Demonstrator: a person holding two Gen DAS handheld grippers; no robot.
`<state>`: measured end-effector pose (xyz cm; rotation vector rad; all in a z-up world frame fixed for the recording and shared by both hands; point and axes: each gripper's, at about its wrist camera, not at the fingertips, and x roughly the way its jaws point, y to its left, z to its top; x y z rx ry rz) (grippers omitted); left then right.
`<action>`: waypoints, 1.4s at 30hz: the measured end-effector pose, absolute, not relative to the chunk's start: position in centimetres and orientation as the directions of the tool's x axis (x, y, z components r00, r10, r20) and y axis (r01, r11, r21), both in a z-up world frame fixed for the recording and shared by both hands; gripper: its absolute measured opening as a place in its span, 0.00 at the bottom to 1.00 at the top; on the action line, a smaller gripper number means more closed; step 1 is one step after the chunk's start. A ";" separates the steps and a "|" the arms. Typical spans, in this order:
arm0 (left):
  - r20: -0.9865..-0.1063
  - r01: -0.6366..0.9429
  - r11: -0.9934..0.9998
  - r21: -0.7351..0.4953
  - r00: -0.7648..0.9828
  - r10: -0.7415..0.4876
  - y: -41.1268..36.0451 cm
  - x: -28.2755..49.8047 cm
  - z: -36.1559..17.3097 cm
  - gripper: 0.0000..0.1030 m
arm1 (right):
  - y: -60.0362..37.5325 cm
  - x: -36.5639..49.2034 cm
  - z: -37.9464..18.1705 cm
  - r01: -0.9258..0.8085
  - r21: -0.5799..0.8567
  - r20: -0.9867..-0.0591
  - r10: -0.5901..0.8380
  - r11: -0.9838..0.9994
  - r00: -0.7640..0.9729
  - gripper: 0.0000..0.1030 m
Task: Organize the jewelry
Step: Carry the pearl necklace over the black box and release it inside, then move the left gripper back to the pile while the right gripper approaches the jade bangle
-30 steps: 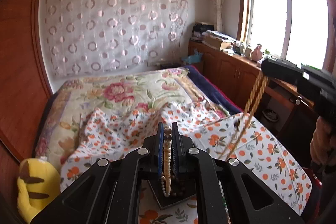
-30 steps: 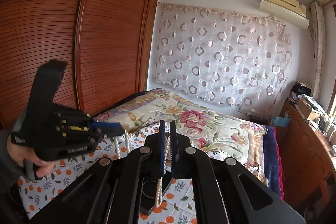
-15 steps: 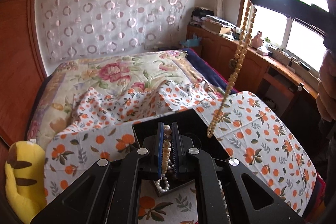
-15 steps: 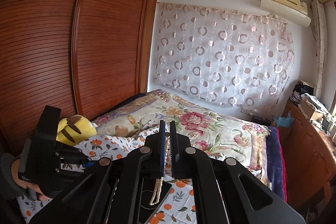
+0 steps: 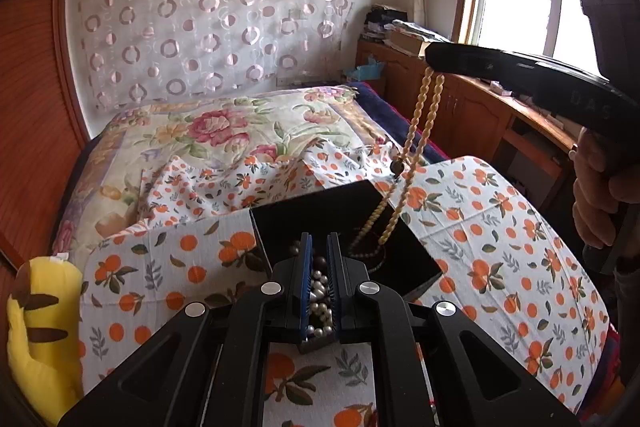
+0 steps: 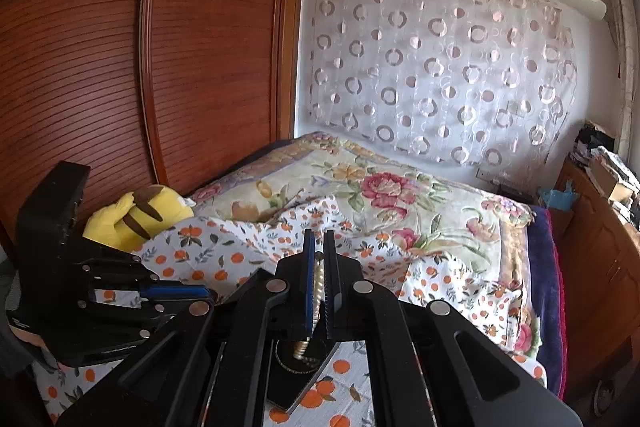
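Observation:
A black tray lies on the orange-print cloth. My left gripper hangs low over the tray's near part, its jaws a little apart, with the pearl necklace piled between and under them. My right gripper is shut on a cream bead necklace that hangs down, its lower end coiling in the tray. In the right wrist view the cream beads sit between the shut fingers of my right gripper, with the tray below and the left gripper at lower left.
A yellow plush toy lies at the cloth's left edge. A floral quilt covers the bed behind. A wooden wardrobe stands on the left, a low wooden cabinet under the window on the right.
My left gripper has dropped to the tray and the pearls now pile there between slightly parted jaws. My right gripper has lowered, and the cream necklace's end now rests in the tray.

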<state>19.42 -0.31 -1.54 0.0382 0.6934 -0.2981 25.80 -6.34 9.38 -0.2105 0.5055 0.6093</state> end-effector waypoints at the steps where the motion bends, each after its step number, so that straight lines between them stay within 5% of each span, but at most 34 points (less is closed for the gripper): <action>1: -0.636 0.282 0.957 -0.062 0.728 -0.256 -0.3 19.3 -1.6 0.07 | -6.2 25.9 8.9 -0.596 -0.040 -0.521 0.493 0.802 0.697 0.05; 30: -0.712 0.306 0.949 -0.070 0.652 -0.262 -1.3 10.1 -7.6 0.07 | -10.5 16.9 -0.3 -0.562 0.025 -0.649 0.441 0.827 0.620 0.07; 34: -0.729 0.305 0.947 -0.101 0.626 -0.279 -1.3 9.1 -8.8 0.07 | -10.6 14.7 -2.4 -0.568 0.038 -0.668 0.443 0.822 0.598 0.21; 42: -0.757 0.304 0.944 -0.131 0.584 -0.293 -1.8 8.3 -10.4 0.08 | -10.1 12.2 -4.7 -0.573 0.053 -0.690 0.445 0.818 0.571 0.22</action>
